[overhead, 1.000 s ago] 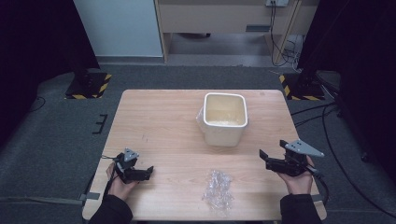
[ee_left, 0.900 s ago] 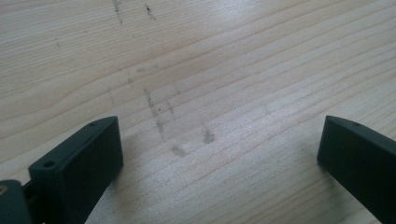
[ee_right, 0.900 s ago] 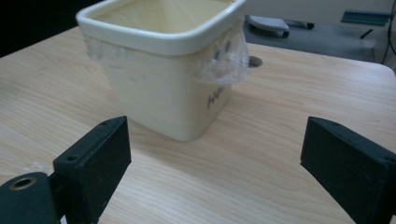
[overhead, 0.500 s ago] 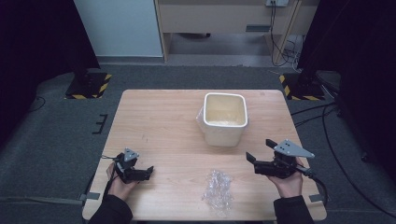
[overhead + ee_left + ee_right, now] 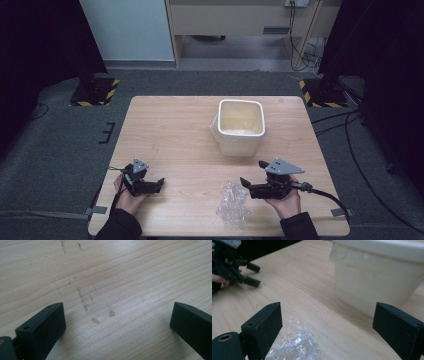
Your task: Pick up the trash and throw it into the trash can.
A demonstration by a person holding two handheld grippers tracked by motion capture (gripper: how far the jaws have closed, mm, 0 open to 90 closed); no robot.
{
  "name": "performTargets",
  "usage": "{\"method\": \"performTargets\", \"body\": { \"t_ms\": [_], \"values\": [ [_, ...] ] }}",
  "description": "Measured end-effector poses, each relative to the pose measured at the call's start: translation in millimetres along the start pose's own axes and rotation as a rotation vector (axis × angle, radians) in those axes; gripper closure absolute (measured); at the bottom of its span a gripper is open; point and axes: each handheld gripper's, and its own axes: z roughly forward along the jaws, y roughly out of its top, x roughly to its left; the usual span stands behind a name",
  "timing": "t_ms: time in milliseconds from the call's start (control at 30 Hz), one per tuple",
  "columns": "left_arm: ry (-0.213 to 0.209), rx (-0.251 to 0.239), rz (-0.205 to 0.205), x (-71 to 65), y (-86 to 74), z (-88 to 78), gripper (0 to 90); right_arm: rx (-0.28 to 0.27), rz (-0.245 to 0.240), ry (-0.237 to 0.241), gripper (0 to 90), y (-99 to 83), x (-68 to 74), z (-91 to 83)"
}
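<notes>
Right gripper [image 5: 251, 183], jaws spread, is closing on the crumpled clear plastic wrap [image 5: 233, 204] near the table's [image 5: 170, 130] front edge; judged an approach step. Left gripper [image 5: 158, 183] is resting spread at the front-left corner. Next: straddling, pinching.

One bin [image 5: 241, 126], seemingly one plastic wad [image 5: 233, 204].

Even overhead light, dark surroundings

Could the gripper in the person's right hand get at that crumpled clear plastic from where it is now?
Probably yes. The right gripper sits beside the crumpled clear plastic with its jaws wide open, and only bare table lies between them. The white bin stands farther back, out of the way.
</notes>
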Motion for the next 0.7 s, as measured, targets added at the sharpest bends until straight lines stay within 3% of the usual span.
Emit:
{"method": "performTargets", "body": {
  "t_ms": [233,433,700],
  "values": [
    [0.0,0.0,0.0,0.0,0.0,0.0,0.0,0.072,-0.012,0.024,9.9,-15.3,9.5,17.2],
    [0.0,0.0,0.0,0.0,0.0,0.0,0.0,0.17,-0.02,0.072,12.7,-33.8,20.7,36.9],
    [0.0,0.0,0.0,-0.1,0.0,0.0,0.0,0.259,-0.053,0.099,19.6,-46.0,25.1,47.7]
  ]
}}
